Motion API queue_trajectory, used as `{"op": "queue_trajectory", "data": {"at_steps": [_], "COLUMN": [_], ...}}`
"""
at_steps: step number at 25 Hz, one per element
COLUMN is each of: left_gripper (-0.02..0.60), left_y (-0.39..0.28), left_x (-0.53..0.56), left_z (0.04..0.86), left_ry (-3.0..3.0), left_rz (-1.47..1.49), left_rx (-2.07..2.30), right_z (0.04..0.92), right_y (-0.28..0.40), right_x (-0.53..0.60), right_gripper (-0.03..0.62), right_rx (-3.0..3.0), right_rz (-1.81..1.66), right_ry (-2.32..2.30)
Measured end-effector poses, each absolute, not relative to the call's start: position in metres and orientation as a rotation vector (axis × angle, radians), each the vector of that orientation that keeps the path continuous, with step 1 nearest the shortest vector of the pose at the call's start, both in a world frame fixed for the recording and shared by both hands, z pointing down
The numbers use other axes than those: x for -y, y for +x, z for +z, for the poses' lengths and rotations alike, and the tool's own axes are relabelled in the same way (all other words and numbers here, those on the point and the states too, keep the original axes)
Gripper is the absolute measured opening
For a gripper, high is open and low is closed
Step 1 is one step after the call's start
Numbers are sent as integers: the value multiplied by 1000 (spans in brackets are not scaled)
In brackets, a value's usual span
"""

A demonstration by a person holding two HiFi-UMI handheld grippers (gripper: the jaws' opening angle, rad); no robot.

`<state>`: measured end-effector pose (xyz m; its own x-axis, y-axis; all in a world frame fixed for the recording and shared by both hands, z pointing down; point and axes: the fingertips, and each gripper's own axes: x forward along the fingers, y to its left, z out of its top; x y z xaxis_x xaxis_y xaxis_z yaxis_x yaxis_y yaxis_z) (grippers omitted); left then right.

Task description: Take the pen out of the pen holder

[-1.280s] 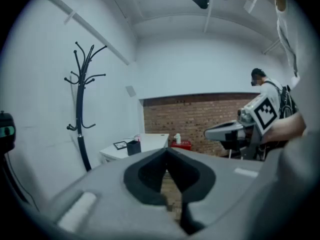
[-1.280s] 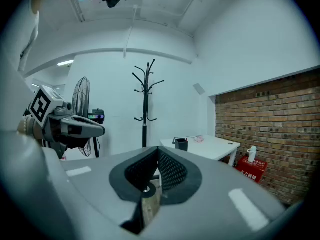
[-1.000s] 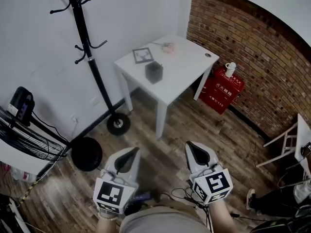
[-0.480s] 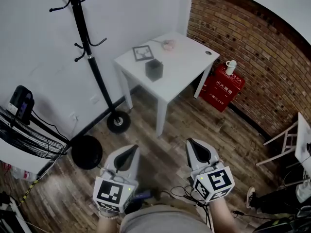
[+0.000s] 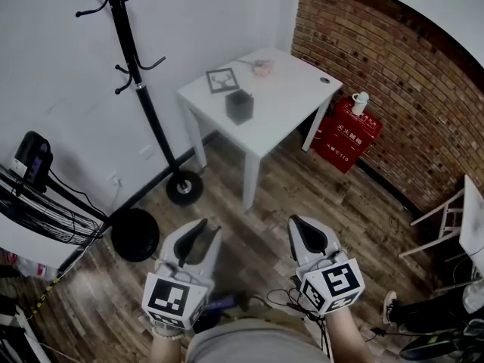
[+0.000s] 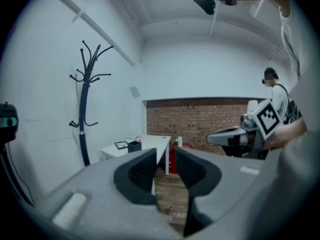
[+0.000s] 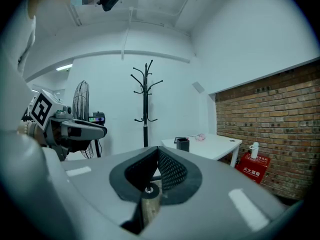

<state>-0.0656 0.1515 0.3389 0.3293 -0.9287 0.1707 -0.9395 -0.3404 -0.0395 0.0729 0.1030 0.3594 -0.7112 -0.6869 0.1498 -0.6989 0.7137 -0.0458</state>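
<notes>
A black pen holder [image 5: 239,106] stands on the small white table [image 5: 291,100] across the room, far beyond both grippers; no pen can be made out in it. It also shows small in the left gripper view [image 6: 134,145] and the right gripper view [image 7: 183,143]. My left gripper [image 5: 200,224] is held low over the wood floor. Its jaws have just been opening and now stand apart [image 6: 165,151] with nothing between them. My right gripper [image 5: 296,222] hangs beside it, its tips meeting [image 7: 156,151] with nothing held.
A black coat stand [image 5: 132,66] rises left of the table. A fan [image 5: 45,210] is at far left. A picture frame [image 5: 222,80] and a pink thing [image 5: 263,68] lie on the table. A red box [image 5: 346,134] sits by the brick wall. A person [image 6: 277,101] stands at right.
The left gripper's jaws have parted; before they were closed. Both hands have stayed where they were.
</notes>
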Motion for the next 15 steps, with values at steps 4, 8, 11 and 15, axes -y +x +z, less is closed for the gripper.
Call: {"op": "queue_trajectory", "data": {"at_steps": [4,8,11,15], "left_gripper": [104,104,104,104], "left_y": [-67,-61,-54,-44], "left_x": [-150,-149,-149,-148], "left_z": [341,343,343,341], "left_ry": [2487,2475,2459,2450], "left_rz": [254,248,250,258], "left_rx": [1784,1812,1822,1842], "right_z": [362,363,364,366], "right_y": [75,83,91,101], "right_x": [-102,-102,-100,-97], "right_gripper": [5,5,5,5], "right_rx": [2796,2802,2807,2812], "right_rz": [155,155,157,163], "right_ry": [1122,1111,1105,1090]}}
